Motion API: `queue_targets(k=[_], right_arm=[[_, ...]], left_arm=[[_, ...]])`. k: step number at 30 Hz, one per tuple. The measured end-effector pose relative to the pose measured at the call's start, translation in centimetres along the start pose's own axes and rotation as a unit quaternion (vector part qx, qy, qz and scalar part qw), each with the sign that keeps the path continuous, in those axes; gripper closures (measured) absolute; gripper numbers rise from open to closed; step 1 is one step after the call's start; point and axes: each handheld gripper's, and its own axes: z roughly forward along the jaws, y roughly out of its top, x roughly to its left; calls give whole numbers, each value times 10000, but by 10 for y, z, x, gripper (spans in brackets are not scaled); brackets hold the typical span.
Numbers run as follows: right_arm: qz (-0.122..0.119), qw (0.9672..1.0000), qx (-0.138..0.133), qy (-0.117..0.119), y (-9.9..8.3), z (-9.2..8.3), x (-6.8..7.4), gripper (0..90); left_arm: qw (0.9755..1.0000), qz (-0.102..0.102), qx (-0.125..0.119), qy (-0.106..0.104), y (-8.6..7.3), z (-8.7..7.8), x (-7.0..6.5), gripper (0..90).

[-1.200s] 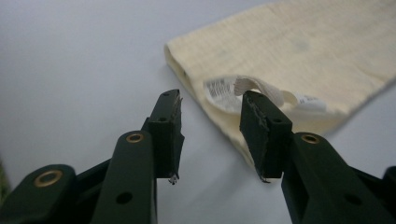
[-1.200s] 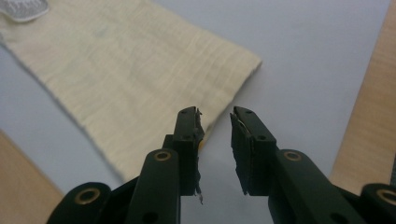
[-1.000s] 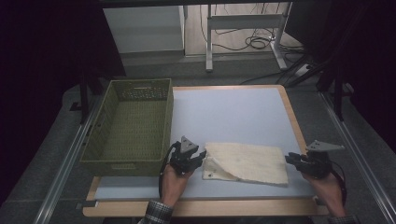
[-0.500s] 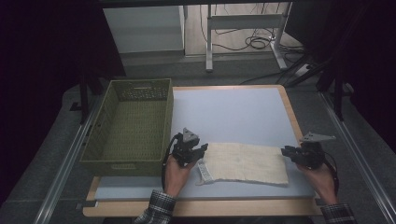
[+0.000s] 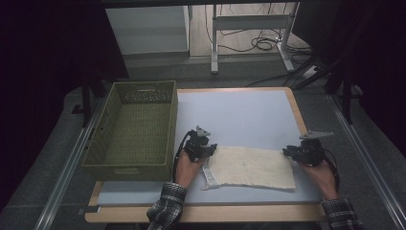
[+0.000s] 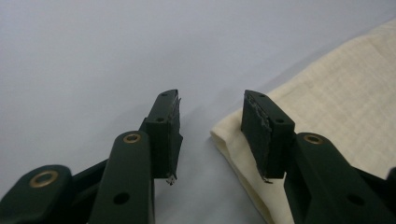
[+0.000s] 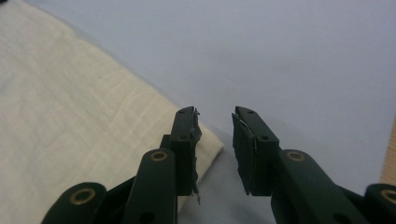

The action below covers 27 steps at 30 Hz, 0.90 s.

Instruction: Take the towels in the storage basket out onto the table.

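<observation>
cream cloth (image 5: 251, 167) lies flat on the table (image 5: 239, 115), near the front edge, long side running left-right. a small white tag (image 5: 209, 176) sticks out at its front-left corner.

left gripper (image 5: 207, 148) sits at the cloth's upper-left corner, hand (image 5: 184, 167) behind it. in the left gripper view the left gripper (image 6: 211, 116) has jaws apart, nothing between them; the cloth (image 6: 336, 107) corner lies under the right-hand jaw and the gap between jaws is over bare table (image 6: 116, 56).

right gripper (image 5: 289, 152) is at the cloth's upper-right corner, grey plate on top, hand (image 5: 318, 167) behind. in the right gripper view the right gripper (image 7: 215, 123) is also open and empty; the cloth (image 7: 70, 116) corner ends just under the left-hand jaw, bare table (image 7: 303, 56) beyond.

can't tell if either gripper touches the cloth.

green mesh basket (image 5: 136, 127) stands on the left side of the table, just beside the left gripper, apart from the cloth.
</observation>
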Motion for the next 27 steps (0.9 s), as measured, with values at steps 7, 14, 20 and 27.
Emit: queue_targets(k=[7, 14, 20, 27], right_arm=[[-117, 9996, 192, 143, -4, 4, 6, 834], [-261, 9994, 244, -47, 8, 5, 4, 856], [-126, 9998, 93, -118, 30, 12, -9, 857], [-234, 9996, -108, -74, 27, -4, 0, 857]], left_arm=[[9990, 248, 162, -324, 0, 5, -8, 783], [9997, 232, -46, -58, 13, 3, -2, 876], [9987, 399, -170, 265, 37, 4, 7, 877], [9976, 505, -378, 275, 33, -16, -3, 875]])
